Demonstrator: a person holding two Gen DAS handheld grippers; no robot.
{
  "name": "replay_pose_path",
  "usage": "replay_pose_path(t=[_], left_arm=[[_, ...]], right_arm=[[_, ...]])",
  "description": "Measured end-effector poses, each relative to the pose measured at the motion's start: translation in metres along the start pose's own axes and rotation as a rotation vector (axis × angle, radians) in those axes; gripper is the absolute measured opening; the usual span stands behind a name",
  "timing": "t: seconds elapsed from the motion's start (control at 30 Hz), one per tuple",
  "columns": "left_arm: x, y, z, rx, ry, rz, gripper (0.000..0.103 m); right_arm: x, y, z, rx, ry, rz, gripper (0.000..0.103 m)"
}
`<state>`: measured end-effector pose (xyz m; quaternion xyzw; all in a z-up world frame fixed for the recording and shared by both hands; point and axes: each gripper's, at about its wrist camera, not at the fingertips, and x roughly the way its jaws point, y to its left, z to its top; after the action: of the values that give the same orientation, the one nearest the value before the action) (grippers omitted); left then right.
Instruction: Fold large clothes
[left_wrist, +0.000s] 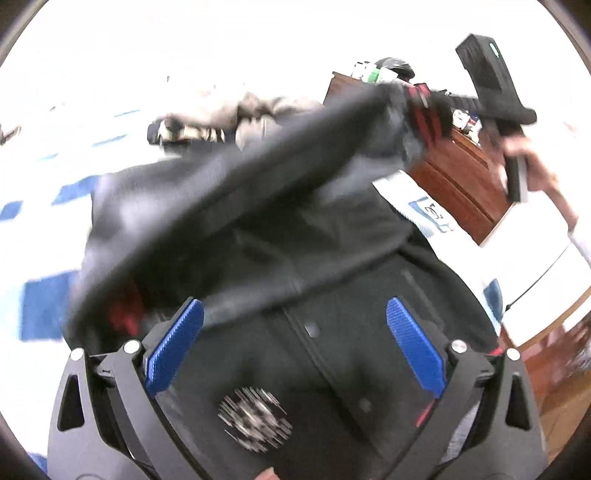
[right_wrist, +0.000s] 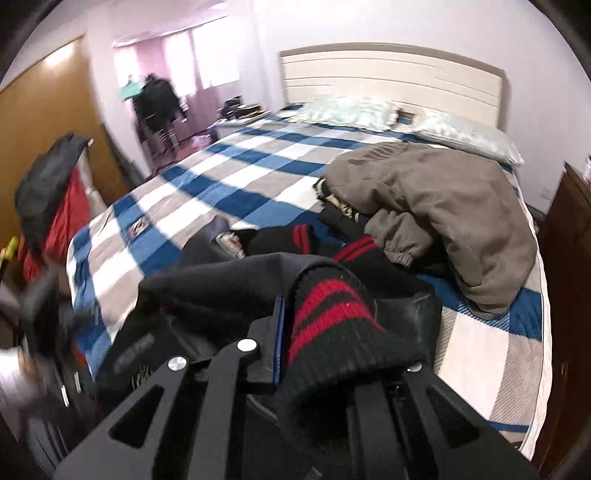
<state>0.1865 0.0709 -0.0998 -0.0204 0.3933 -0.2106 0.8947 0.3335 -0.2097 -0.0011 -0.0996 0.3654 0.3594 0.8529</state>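
A large black jacket (left_wrist: 258, 229) with a front zip and a silver emblem (left_wrist: 255, 421) lies spread on the bed. My left gripper (left_wrist: 295, 339) hovers over its chest, blue pads (left_wrist: 173, 350) wide apart with nothing pinched. One sleeve is lifted toward the upper right. Its black cuff with red stripes (left_wrist: 421, 110) is in my right gripper (left_wrist: 443, 103), which a hand (left_wrist: 535, 162) holds up. In the right wrist view the right gripper (right_wrist: 332, 317) is shut on that striped cuff (right_wrist: 332, 354), which drapes over and hides the right finger.
The bed has a blue, white and grey plaid cover (right_wrist: 229, 177). A brown coat (right_wrist: 443, 206) is heaped on other clothes at the right. Two pillows (right_wrist: 347, 110) sit by the headboard. A wooden nightstand (left_wrist: 461, 177) stands beside the bed, and a wardrobe (right_wrist: 44, 122) at the left.
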Motion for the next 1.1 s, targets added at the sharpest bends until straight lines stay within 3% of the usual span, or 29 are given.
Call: replay_pose_path(t=[0.17,0.27,0.43,0.53,0.63,0.77,0.87,0.97,1.1], left_arm=[[0.012,0.032,0.066,0.073,0.014,-0.071,0.097],[0.043,0.047,0.091,0.063,0.091,-0.168,0.097],[0.108,0.057,0.085,-0.035,0.245,-0.34,0.097],[0.142,0.051,0.072,-0.079,0.341,-0.395,0.097],[0.162,0.045,0.062,-0.088,0.367,-0.375,0.098],[0.179,0.049,0.062,-0.156,0.322,-0.343,0.098],[0.191,0.047,0.064,-0.163,0.295,-0.27,0.098],[0.201,0.052,0.063,-0.18,0.278,-0.225,0.098],[0.209,0.059,0.055,-0.197,0.265,-0.172,0.098]], right_arm=[[0.01,-0.001,-0.045,-0.045,0.015,0.001,0.01],[0.013,0.001,-0.068,-0.084,0.009,-0.011,0.01],[0.011,0.011,-0.097,-0.171,-0.015,-0.037,0.01],[0.004,0.026,-0.109,-0.258,-0.031,-0.059,0.01],[-0.008,0.045,-0.12,-0.355,-0.05,-0.072,0.01],[-0.023,0.07,-0.132,-0.485,-0.075,-0.114,0.01],[-0.031,0.075,-0.136,-0.541,-0.099,-0.167,0.01],[-0.035,0.052,-0.129,-0.487,-0.094,-0.202,0.01],[-0.016,0.02,-0.143,-0.386,0.023,-0.21,0.01]])
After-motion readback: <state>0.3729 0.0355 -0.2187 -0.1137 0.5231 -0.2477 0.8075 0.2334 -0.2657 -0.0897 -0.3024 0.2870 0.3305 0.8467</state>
